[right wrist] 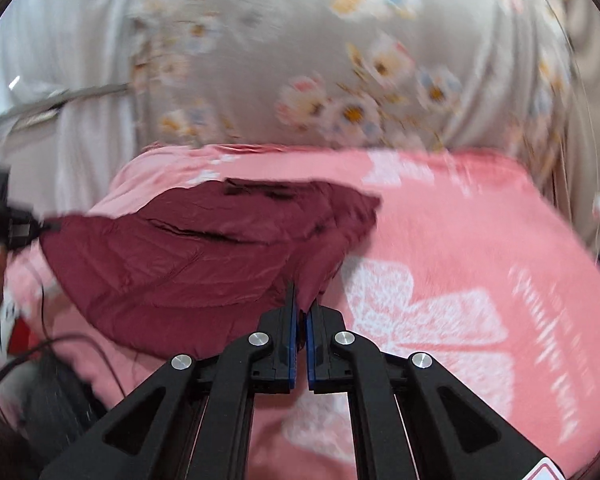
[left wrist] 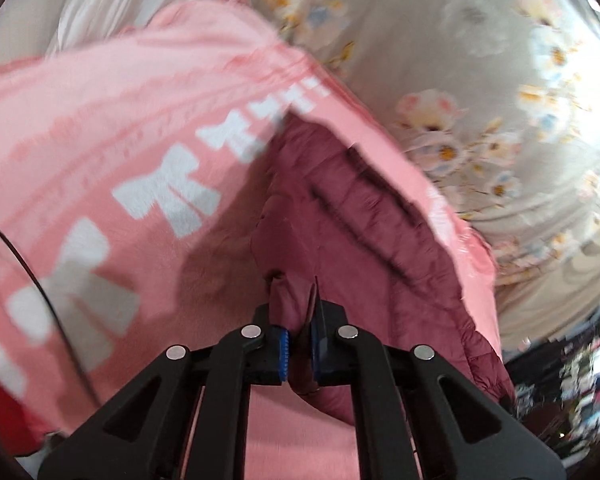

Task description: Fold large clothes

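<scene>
A dark maroon quilted jacket (left wrist: pixel 340 216) lies on a pink blanket (left wrist: pixel 100 120) with white bow prints. My left gripper (left wrist: pixel 298 316) is shut on a bunched edge of the jacket, which sticks up between its blue pads. In the right wrist view the jacket (right wrist: pixel 180 256) spreads to the left over the pink blanket (right wrist: pixel 480 220). My right gripper (right wrist: pixel 302 304) is shut on another edge of the jacket. The left gripper (right wrist: pixel 40 226) shows at the far left of that view, holding the jacket's far corner. Both views are blurred by motion.
A beige sheet with a flower print (left wrist: pixel 500 80) covers the bed beyond the blanket, also in the right wrist view (right wrist: pixel 340 60). White fabric (right wrist: pixel 52 60) hangs at the left. Black cables (right wrist: pixel 40 352) and dark clutter sit at lower left. Clutter (left wrist: pixel 580 380) lies at lower right.
</scene>
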A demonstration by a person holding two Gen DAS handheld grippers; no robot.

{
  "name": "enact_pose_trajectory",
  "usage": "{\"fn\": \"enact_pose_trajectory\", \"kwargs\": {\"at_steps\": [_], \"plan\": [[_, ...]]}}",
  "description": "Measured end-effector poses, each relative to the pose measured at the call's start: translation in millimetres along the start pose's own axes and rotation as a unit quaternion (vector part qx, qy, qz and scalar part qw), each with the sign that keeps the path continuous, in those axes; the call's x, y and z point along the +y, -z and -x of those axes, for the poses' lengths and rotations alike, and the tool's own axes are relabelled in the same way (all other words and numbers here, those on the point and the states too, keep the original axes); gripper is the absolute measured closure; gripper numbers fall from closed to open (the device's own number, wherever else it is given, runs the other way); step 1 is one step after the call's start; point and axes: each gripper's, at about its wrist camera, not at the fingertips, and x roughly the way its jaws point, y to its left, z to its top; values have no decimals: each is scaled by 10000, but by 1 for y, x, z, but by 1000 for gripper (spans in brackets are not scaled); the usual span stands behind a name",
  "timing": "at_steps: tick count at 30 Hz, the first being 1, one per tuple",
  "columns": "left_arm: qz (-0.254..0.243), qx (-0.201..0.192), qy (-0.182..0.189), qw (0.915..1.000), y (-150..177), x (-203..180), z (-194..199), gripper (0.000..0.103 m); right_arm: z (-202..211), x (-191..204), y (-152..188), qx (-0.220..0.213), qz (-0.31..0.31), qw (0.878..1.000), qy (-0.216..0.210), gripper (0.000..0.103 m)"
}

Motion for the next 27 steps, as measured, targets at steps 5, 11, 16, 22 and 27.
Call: {"fn": "enact_pose_trajectory", "kwargs": {"at_steps": [5,11,16,22,27], "plan": [[-345,-378,256,9984,24,-7,91,97,88,18,12,-472,406,9979,-173,100],[-279,-713,569,9954,38,-23,148,98,115,4,1,-1042,-412,9934,-261,100],[-360,-1249,453,9905,21,-41,153,97,81,-29,-27,-1280,-1148,9850,-169,100],[-338,-1421,-114,9892,-24,-53,88,97,9,-50,-51,-1106,-1509,9823,108,100],[-428,-1469,-754,9854,-55,-69,27,97,-58,-56,-71,-809,-1645,9815,547,100]]}}
